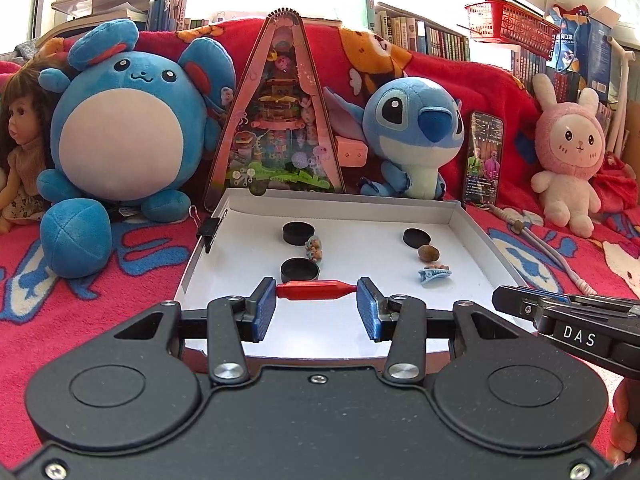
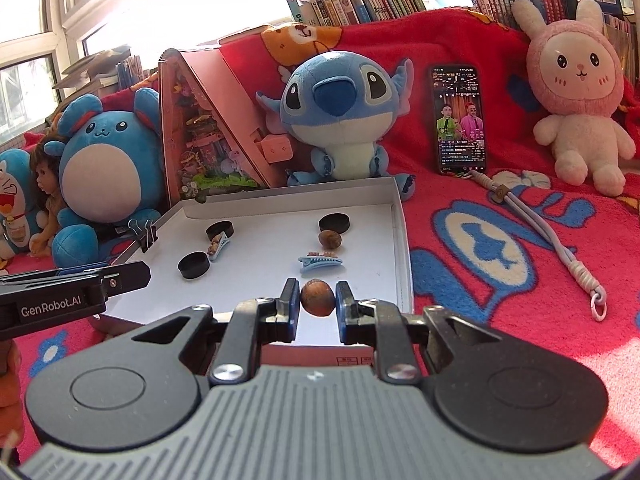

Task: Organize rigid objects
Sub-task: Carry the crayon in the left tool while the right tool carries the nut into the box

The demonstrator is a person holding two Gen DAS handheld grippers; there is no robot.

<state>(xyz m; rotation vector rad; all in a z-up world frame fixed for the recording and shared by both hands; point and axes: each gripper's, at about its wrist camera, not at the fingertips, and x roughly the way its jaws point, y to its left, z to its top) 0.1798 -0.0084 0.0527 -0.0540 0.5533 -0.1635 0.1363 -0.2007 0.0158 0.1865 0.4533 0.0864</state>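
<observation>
My left gripper (image 1: 316, 309) is clamped endwise on a red plastic pen-shaped rod (image 1: 316, 291), held level over the near part of the shallow white cardboard tray (image 1: 472, 216). My right gripper (image 2: 317, 308) is closed on a round brown nut (image 2: 317, 298), above the tray's near right corner. On the tray floor: three black round caps (image 1: 299, 270), one more brown nut (image 2: 329, 239), a pale blue hair clip (image 2: 320, 263) and a second decorated clip (image 1: 314, 249) beside two caps. Tray rests on a red patterned blanket (image 2: 500, 240).
</observation>
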